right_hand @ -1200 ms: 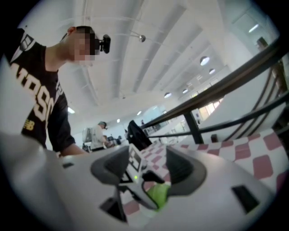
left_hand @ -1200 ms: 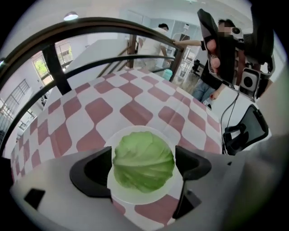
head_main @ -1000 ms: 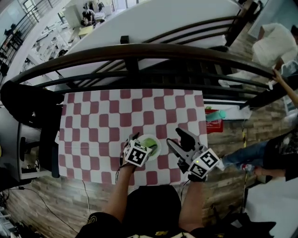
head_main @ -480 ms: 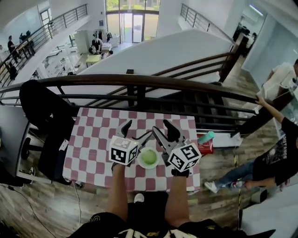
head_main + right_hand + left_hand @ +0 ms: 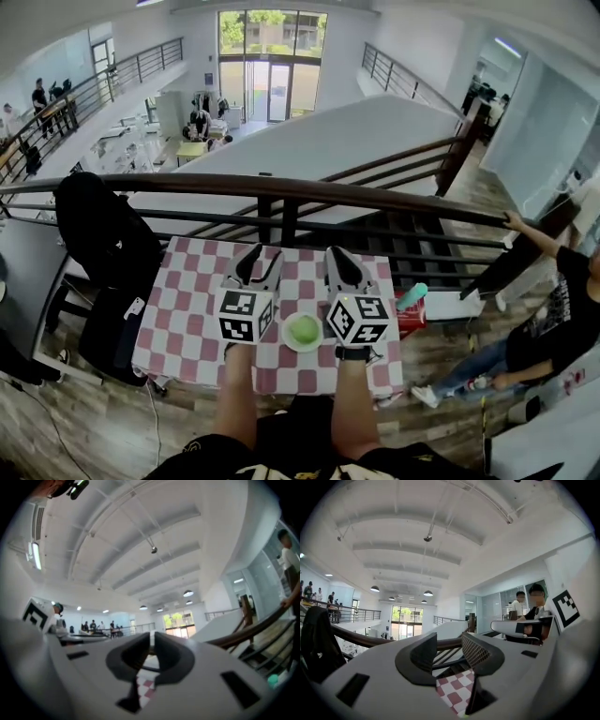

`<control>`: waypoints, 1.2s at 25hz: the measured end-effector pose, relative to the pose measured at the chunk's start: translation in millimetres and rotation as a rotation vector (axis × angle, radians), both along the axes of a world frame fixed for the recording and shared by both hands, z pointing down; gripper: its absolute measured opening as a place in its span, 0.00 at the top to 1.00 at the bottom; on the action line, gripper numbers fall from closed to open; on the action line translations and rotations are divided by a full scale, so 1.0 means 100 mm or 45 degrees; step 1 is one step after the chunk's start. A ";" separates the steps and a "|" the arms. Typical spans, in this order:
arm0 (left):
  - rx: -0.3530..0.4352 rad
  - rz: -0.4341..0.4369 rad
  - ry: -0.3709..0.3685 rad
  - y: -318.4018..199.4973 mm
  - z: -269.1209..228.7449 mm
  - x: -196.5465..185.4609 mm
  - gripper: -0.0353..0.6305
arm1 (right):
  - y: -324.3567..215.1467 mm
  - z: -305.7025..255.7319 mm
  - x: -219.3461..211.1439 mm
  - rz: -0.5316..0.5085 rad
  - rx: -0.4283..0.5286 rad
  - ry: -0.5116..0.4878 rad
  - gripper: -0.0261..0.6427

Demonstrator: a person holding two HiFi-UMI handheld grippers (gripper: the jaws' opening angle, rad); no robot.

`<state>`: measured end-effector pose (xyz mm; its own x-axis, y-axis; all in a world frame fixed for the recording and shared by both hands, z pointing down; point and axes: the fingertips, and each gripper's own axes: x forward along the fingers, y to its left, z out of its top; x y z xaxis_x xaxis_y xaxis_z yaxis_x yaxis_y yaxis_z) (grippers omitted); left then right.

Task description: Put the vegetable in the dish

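In the head view, the vegetable (image 5: 303,329) lay in the dish (image 5: 285,337) near the front edge of the checkered counter (image 5: 187,300). It showed as a round green patch, with no long axis or pointing end to make out. The left claw (image 5: 259,262) and the right claw (image 5: 343,265) flanked the dish, pointing away from the person.

In the left gripper view, the left claw (image 5: 447,651) had just been closing; its jaws stood partly apart, with nothing between them.

In the right gripper view, the right claw (image 5: 151,651) had just been closing too; its jaws all but met, with nothing between them.
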<state>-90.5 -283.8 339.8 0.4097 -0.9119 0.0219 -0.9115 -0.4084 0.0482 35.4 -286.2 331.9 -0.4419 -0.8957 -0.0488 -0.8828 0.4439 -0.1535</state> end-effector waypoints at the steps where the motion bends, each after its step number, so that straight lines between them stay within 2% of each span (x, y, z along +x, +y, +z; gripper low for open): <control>1: 0.013 0.004 0.001 0.04 -0.01 0.01 0.68 | 0.04 -0.01 -0.02 -0.008 -0.003 -0.006 0.91; 4: 0.065 -0.019 -0.004 0.15 -0.07 0.03 0.87 | 0.18 -0.10 -0.04 -0.003 0.023 -0.019 0.94; 6: 0.089 -0.030 -0.015 0.21 -0.11 0.07 0.92 | 0.26 -0.15 -0.02 0.025 0.049 -0.001 0.94; 11: 0.103 -0.007 -0.012 0.30 -0.11 0.17 0.92 | 0.31 -0.05 0.02 0.083 0.019 0.083 0.94; 19: 0.119 -0.007 -0.024 0.35 -0.12 0.13 0.92 | 0.36 -0.03 -0.07 0.070 0.028 0.095 0.94; 26: 0.131 -0.021 0.077 0.34 -0.03 0.09 0.92 | 0.39 0.18 -0.10 0.039 -0.015 0.138 0.94; 30: 0.120 -0.024 0.089 0.24 0.05 0.10 0.92 | 0.31 0.33 -0.05 0.071 -0.043 0.159 0.94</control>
